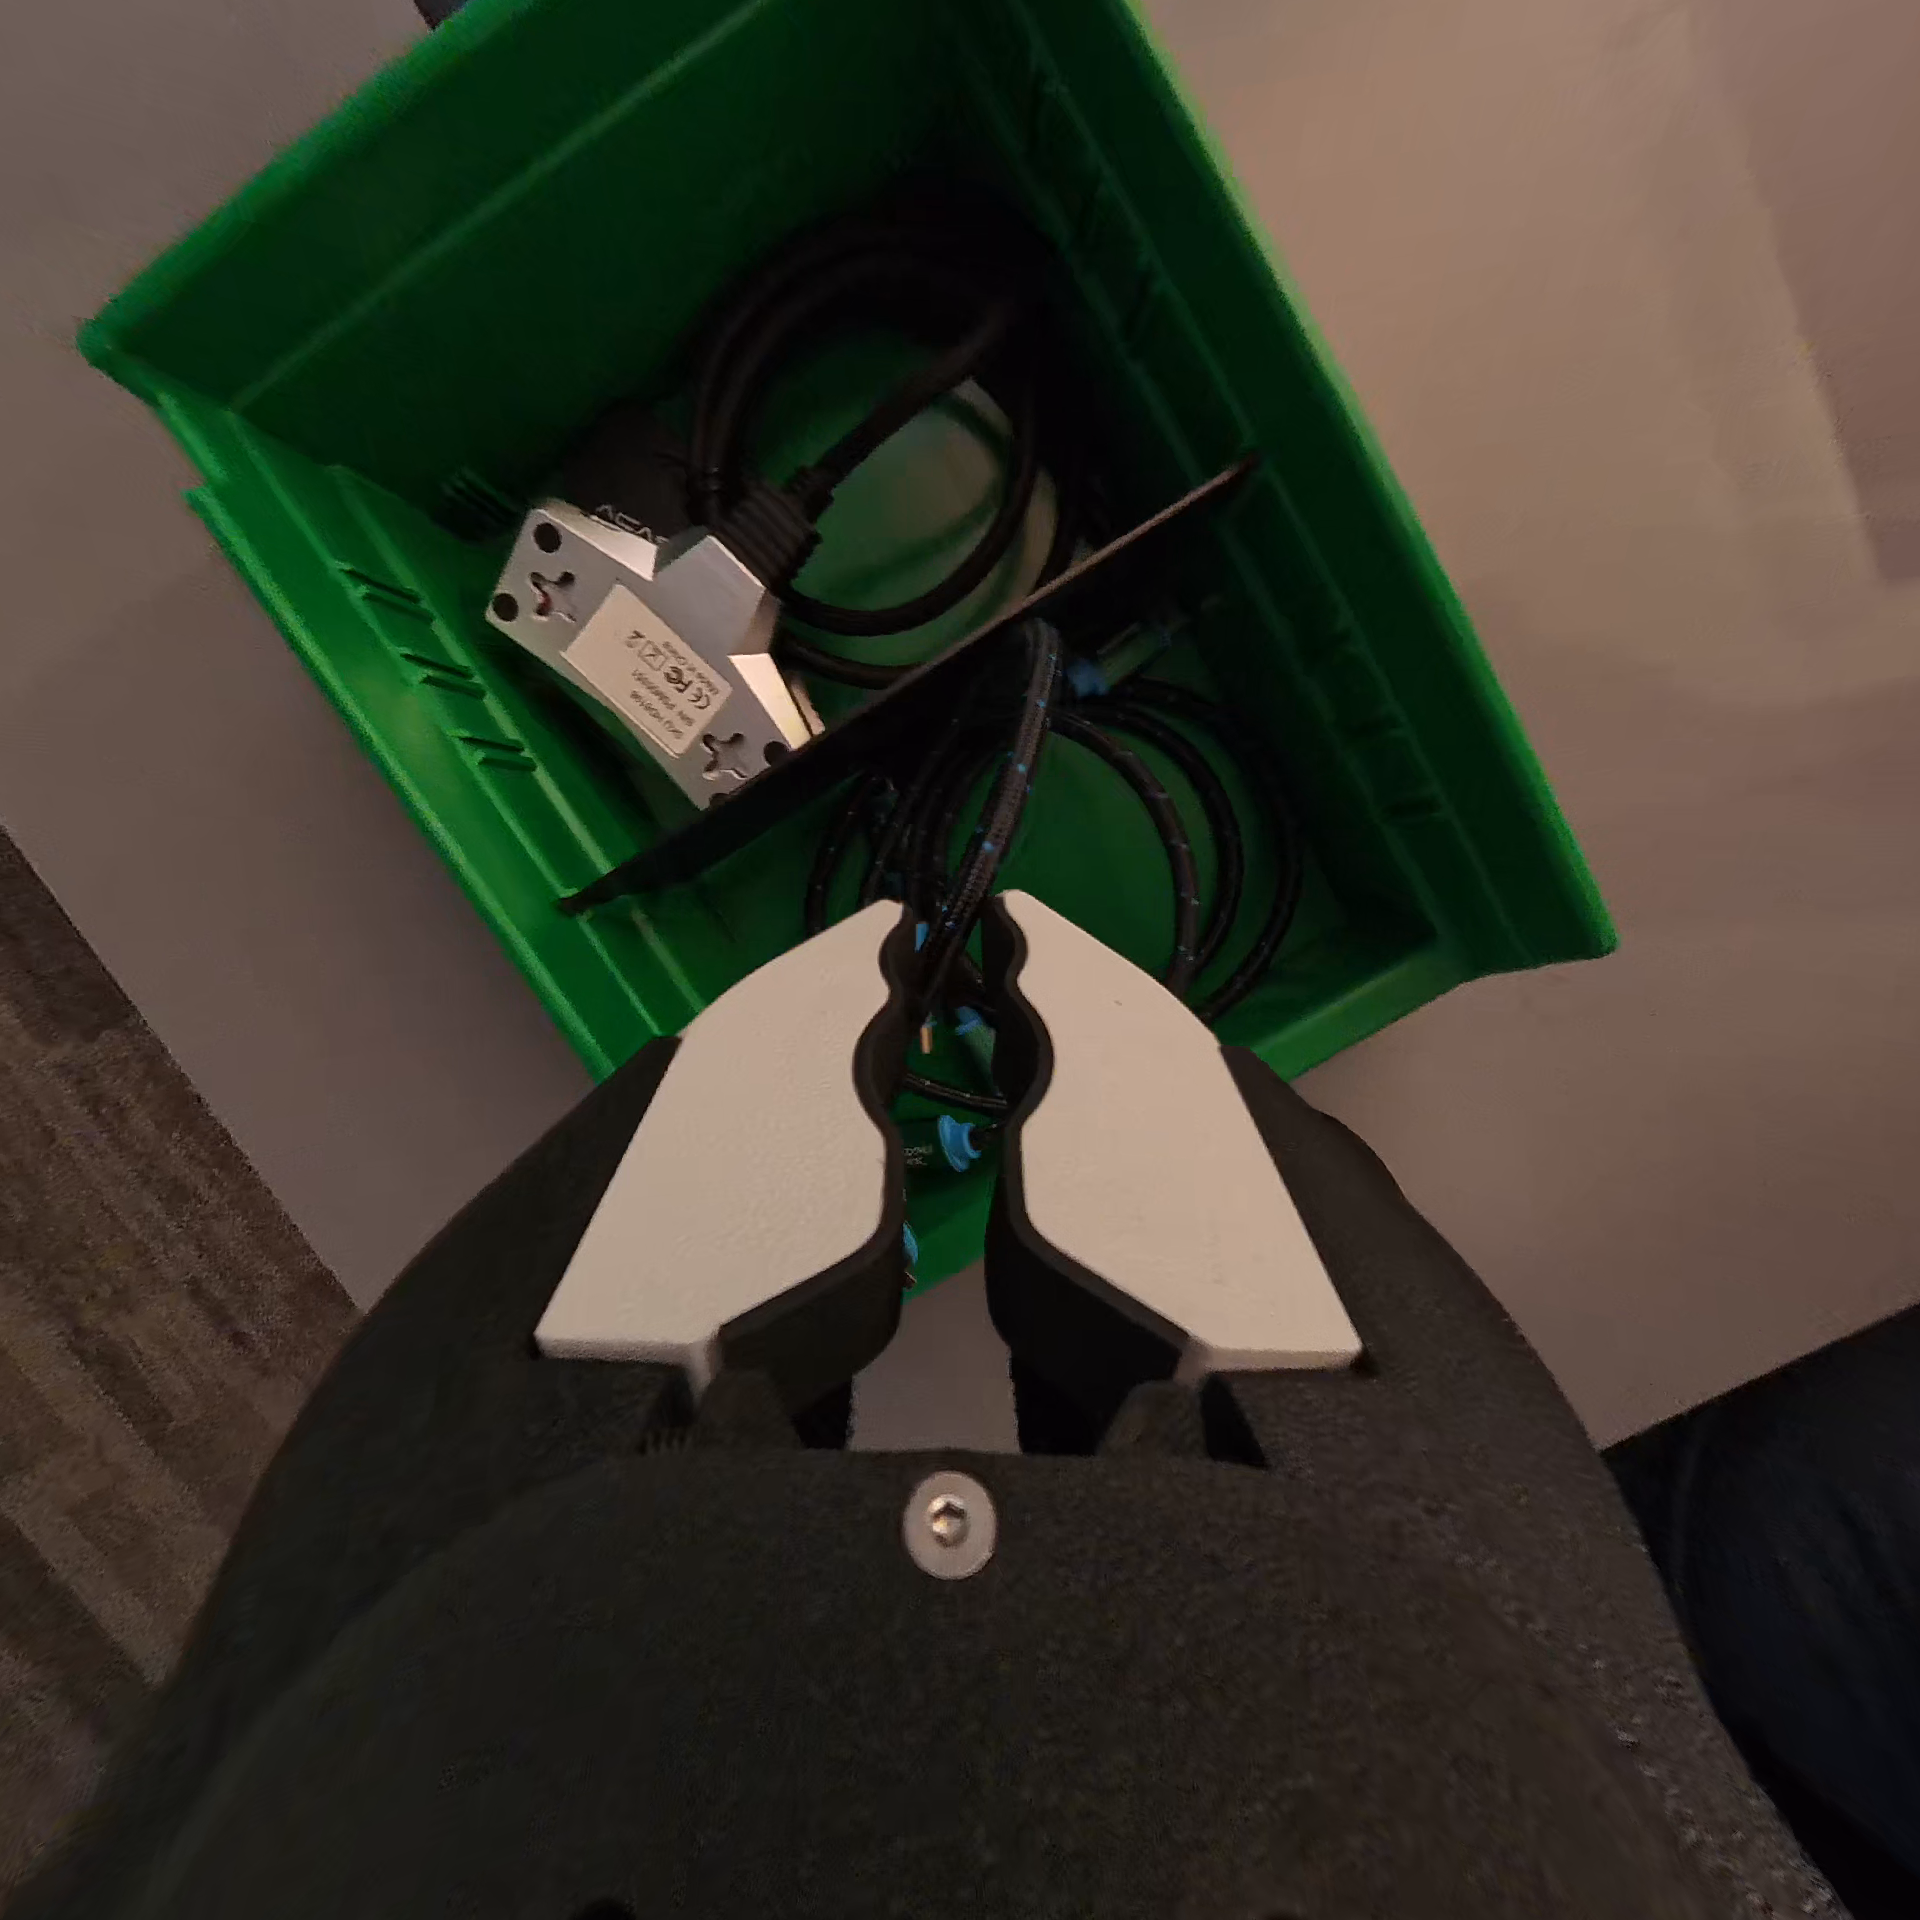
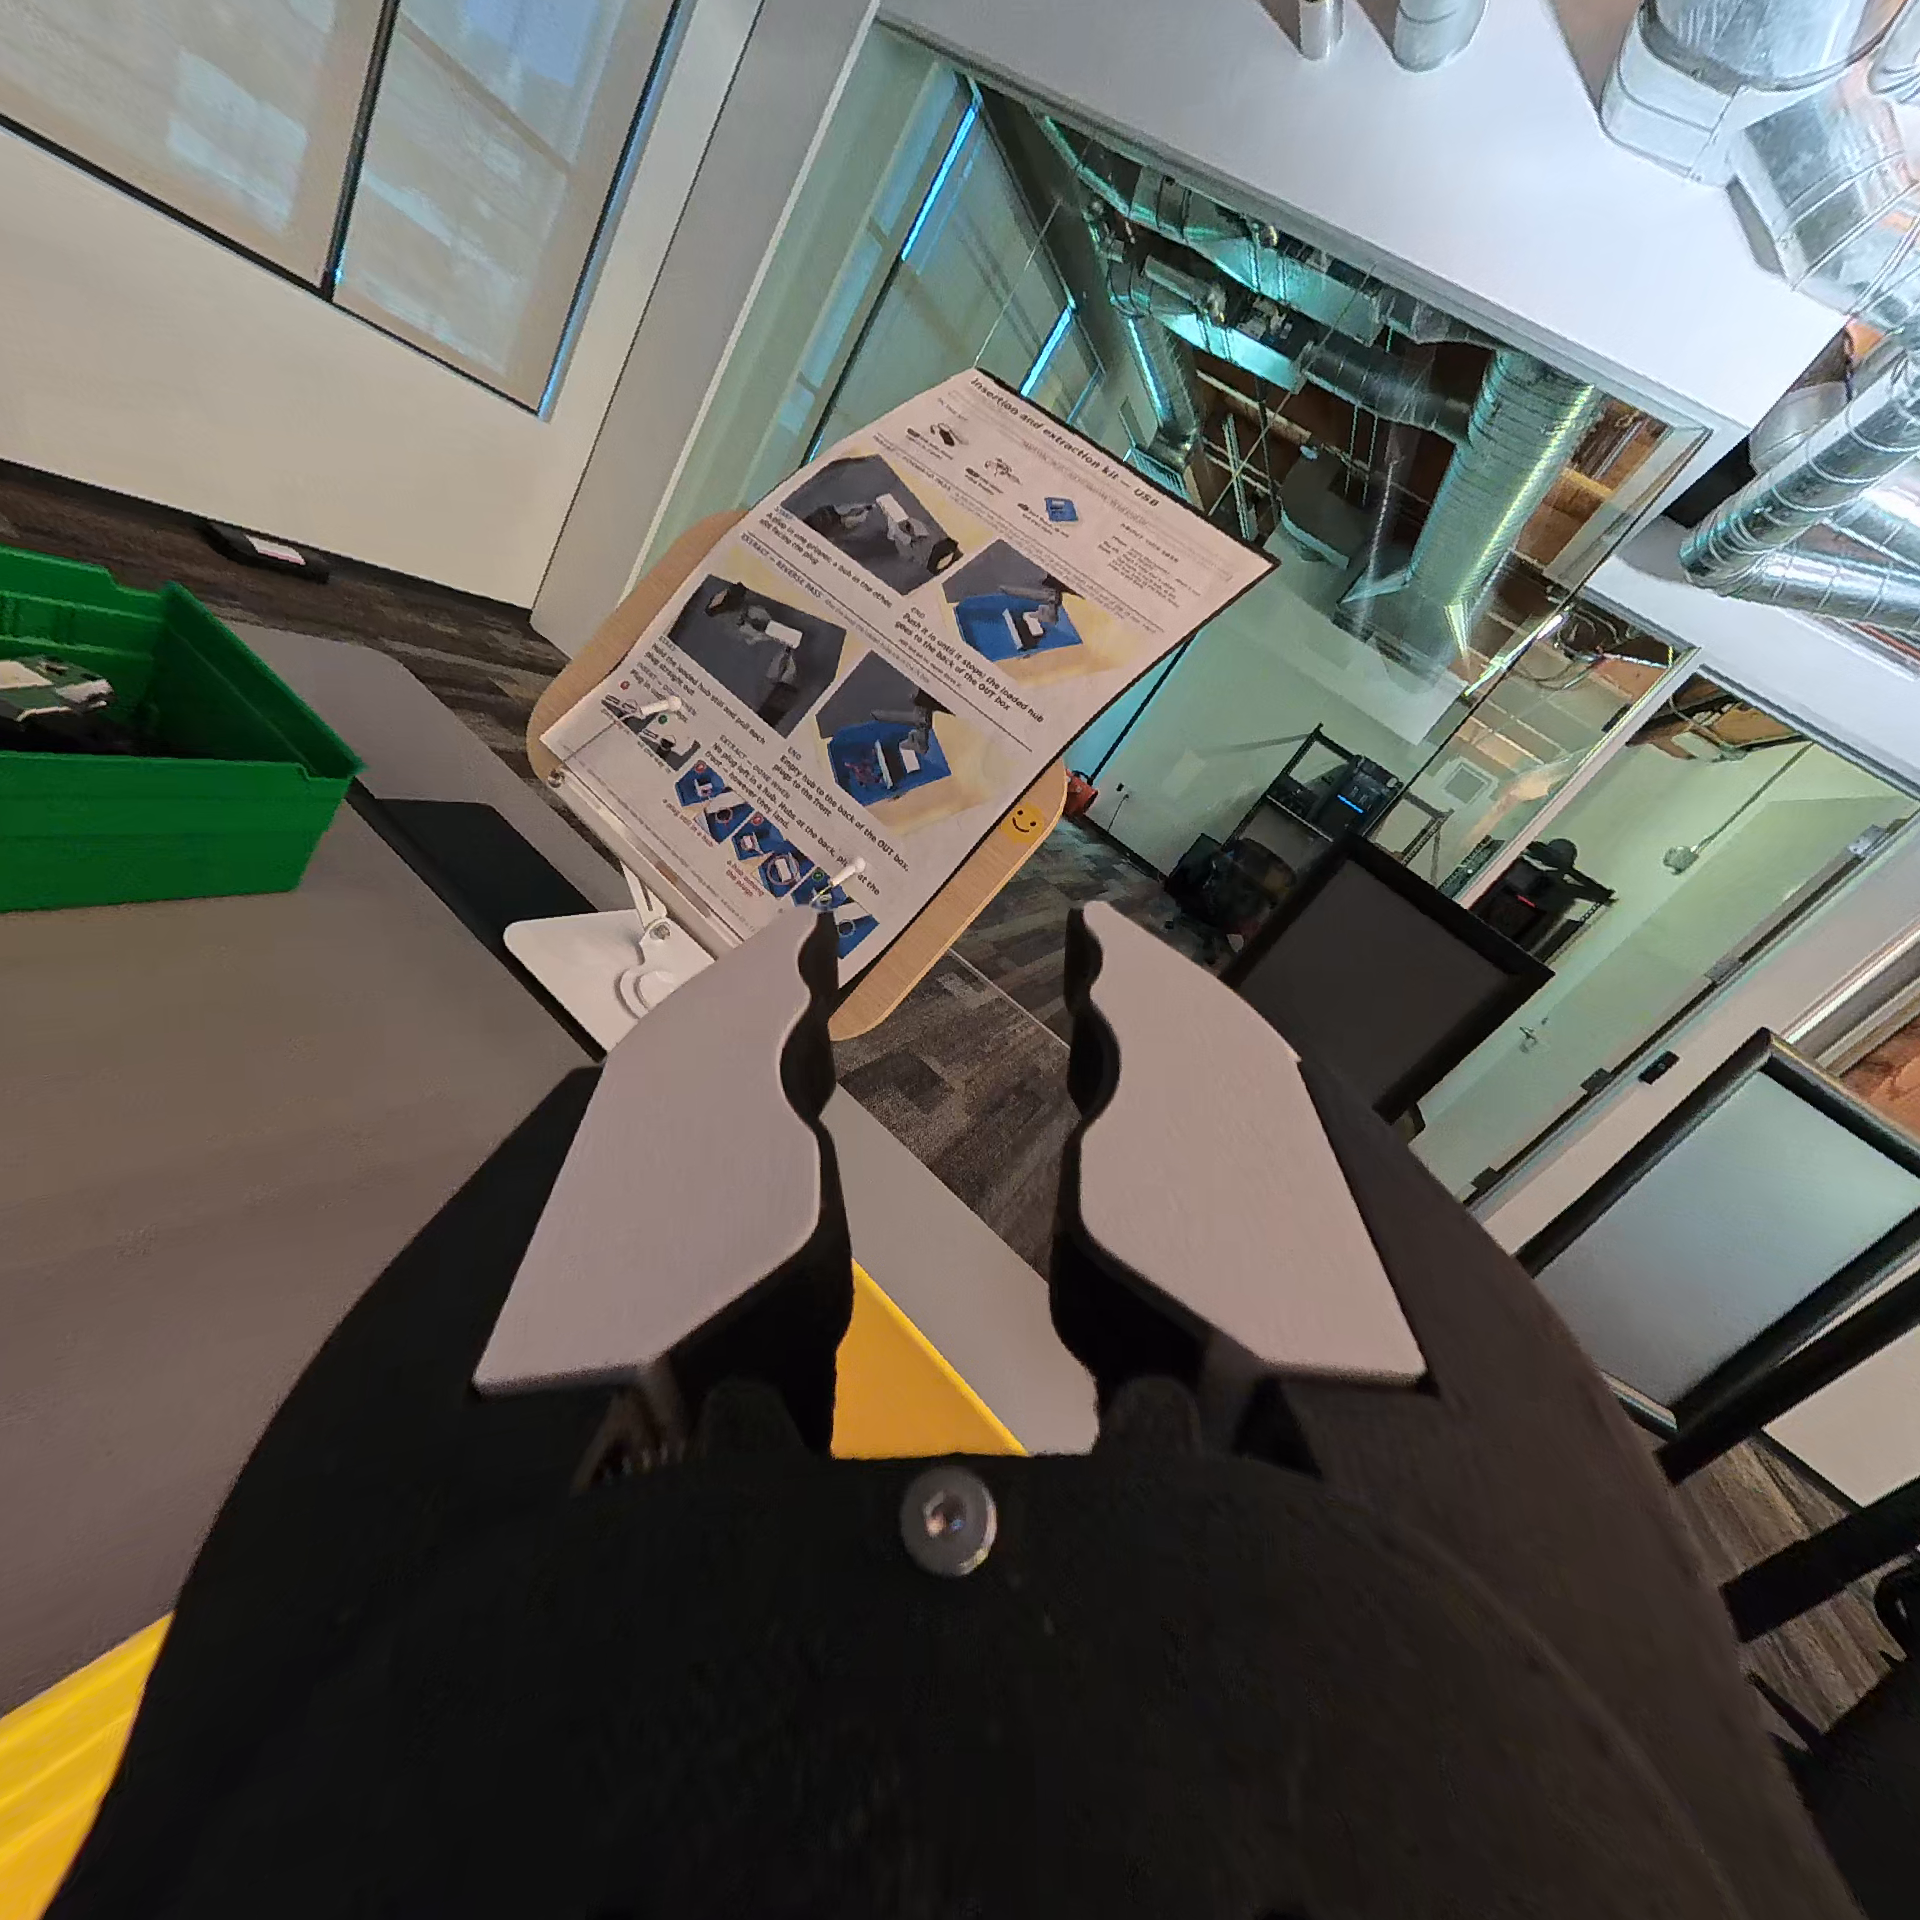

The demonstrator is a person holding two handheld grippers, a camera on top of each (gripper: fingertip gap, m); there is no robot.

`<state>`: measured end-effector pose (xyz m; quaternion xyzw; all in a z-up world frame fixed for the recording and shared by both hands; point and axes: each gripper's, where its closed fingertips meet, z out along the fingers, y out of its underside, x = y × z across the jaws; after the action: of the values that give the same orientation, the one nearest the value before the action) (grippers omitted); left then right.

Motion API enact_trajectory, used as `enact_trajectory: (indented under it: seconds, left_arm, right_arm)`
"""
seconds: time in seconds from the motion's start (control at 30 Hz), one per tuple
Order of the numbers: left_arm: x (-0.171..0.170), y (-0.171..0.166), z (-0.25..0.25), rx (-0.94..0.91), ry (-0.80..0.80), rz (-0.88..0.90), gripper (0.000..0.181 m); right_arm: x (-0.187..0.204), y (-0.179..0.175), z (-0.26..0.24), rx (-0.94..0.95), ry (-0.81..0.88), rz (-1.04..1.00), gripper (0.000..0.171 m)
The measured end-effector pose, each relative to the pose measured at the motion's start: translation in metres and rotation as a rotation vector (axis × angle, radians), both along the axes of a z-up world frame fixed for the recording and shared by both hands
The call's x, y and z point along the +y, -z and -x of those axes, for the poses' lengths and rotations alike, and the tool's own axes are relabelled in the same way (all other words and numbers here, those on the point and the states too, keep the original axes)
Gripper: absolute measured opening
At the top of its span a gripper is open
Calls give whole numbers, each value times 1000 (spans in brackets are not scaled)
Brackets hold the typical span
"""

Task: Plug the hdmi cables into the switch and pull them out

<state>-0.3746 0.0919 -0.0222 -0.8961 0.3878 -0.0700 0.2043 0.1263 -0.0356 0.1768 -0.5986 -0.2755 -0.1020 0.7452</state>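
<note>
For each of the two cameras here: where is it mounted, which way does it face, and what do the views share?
Left wrist view: on the left gripper, looking down into the green bin at the switch and braided cables; its fingers are nearly closed around cable strands.
Right wrist view: on the right gripper, facing out across the table towards an instruction sheet on a stand; jaws open, empty.
Shared: the green bin, at the far left of the right view.

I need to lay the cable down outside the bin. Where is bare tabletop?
Bare grey tabletop borders the green plastic bin on both long sides. Inside it is crowded: silver switch and black cable coil behind the black divider, braided blue-flecked cables before it.
</note>
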Motion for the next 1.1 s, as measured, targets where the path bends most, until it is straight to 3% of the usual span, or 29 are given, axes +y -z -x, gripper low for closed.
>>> enact_trajectory:
  seconds: [0.17, 0.3, 0.5, 0.67, 0.87, 0.97, 1.1]
  left_arm:
    - [8, 7, 7, 95, -7, -37, 21]
    - [12, 15, 10, 272, 69, -113, 11]
    - [19, -14, 12, 381, 49, -236, 6]
    - [3, -79, -14, 246, 68, -366, 6]
    - [-35, -158, -86, -149, 169, -478, 6]
    - [-50, -174, -118, -262, 219, -469, 5]
    - [-53, -167, -139, -226, 276, -471, 6]
  right_arm:
    - [4, 5, 0, -30, 14, 16, 43]
    - [11, 14, -1, -53, 24, 52, 43]
    - [22, 26, 3, -83, 26, 86, 43]
    - [37, 35, 19, -32, -63, 119, 43]
    - [43, 41, 77, -20, -252, 154, 43]
    - [39, 45, 109, -46, -342, 165, 43]
    - [36, 49, 126, -93, -363, 175, 44]
